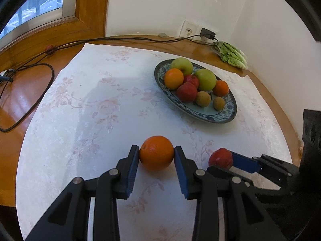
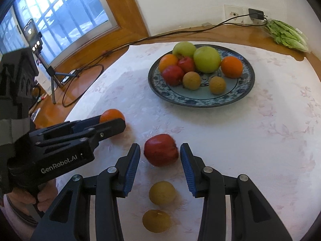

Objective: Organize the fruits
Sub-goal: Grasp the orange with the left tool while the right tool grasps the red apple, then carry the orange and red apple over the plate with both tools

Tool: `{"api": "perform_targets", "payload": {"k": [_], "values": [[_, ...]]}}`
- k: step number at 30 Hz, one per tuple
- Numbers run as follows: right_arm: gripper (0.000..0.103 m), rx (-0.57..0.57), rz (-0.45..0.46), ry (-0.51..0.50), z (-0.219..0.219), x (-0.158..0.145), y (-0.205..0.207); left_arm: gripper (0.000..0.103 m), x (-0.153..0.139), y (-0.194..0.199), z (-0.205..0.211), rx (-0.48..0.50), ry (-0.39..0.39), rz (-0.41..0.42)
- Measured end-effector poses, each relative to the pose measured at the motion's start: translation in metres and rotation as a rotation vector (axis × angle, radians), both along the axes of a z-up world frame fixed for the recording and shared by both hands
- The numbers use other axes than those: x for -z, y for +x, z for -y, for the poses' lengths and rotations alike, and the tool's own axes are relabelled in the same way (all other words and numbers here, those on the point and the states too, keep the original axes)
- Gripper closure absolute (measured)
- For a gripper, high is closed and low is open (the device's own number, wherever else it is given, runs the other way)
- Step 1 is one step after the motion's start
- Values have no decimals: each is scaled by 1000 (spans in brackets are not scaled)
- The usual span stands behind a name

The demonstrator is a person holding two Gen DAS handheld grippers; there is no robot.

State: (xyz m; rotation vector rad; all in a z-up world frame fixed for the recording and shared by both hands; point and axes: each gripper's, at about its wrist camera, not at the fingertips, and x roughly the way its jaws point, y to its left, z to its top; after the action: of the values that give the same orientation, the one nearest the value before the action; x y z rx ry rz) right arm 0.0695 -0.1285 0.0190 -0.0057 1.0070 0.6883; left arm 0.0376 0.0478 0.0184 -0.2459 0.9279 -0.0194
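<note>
The main risk is a round fruit squirting out of the pads — the orange [image 1: 156, 153] sits between the left gripper [image 1: 156, 155], both blue pads at or just touching its sides near the widest part, so an off-centre squeeze or a quick lift could roll it across the tablecloth [image 1: 90, 100]. It appears gripped, though firm contact is hard to confirm.

The right gripper [image 2: 160, 156] is open, its pads apart from the red apple [image 2: 161, 149] lying between them on the cloth; closing unevenly could nudge it aside. 2 small brown fruits [image 2: 162, 192] lie nearer the camera, under the gripper — a low sweep could knock them.

The plate [image 2: 200, 100] is well apart, already crowded with 8 fruits, so additions may topple off the pile.
</note>
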Motion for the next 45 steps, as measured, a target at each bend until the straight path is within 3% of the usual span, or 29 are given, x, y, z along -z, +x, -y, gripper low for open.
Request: {"api": "perform_targets", "payload": {"k": [3, 10, 25, 36, 45], "values": [[66, -3, 11, -5, 0, 0, -2, 66, 0, 0, 0, 0, 0, 0], [67, -6, 10, 9, 4, -2, -2, 66, -1, 0, -1, -3, -4, 1], [67, 45, 61, 41, 32, -31, 7, 66, -29, 9, 16, 49, -1, 50], [67, 86, 97, 7, 50, -39, 28, 66, -36, 44, 37, 107, 3, 50], [67, 120, 124, -21, 55, -34, 56, 66, -19, 69, 52, 148, 4, 11]]}}
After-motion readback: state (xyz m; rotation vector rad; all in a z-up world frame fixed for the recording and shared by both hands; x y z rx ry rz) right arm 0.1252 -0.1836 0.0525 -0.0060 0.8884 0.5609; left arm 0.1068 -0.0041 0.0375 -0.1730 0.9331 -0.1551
